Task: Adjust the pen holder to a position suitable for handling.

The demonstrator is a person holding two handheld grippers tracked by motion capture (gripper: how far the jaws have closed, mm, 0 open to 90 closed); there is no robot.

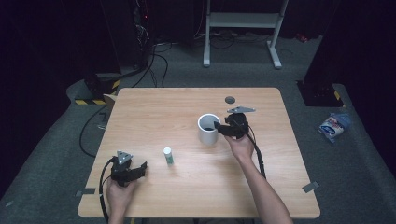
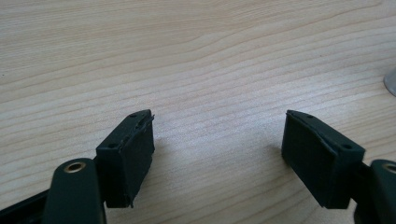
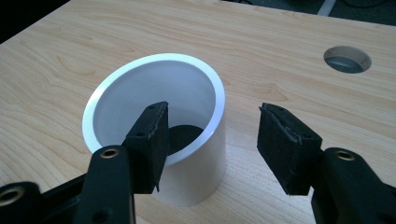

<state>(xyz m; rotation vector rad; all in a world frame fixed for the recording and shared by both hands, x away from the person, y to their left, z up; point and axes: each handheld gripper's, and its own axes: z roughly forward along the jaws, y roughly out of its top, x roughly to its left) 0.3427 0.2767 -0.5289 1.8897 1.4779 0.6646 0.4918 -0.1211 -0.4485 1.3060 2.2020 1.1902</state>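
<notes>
A white open-topped cup (image 1: 208,129) stands upright near the middle of the wooden table (image 1: 159,112). My right gripper (image 1: 218,128) is at its right side, open. In the right gripper view the cup (image 3: 154,79) has one jaw over its mouth and the other outside, so the rim lies between them with clear gaps on both sides. Something dark (image 3: 184,137) lies at the cup's bottom. A small white bottle with a green label (image 1: 167,155) stands left of centre. My left gripper (image 1: 140,169) rests near the front left edge, open (image 2: 219,149) over bare wood.
A round hole (image 1: 229,99) (image 3: 347,59) is cut in the tabletop behind the cup. On the floor beyond the table stand a white metal frame (image 1: 243,21) and cables; a blue and white packet (image 1: 334,126) lies on the floor at the right.
</notes>
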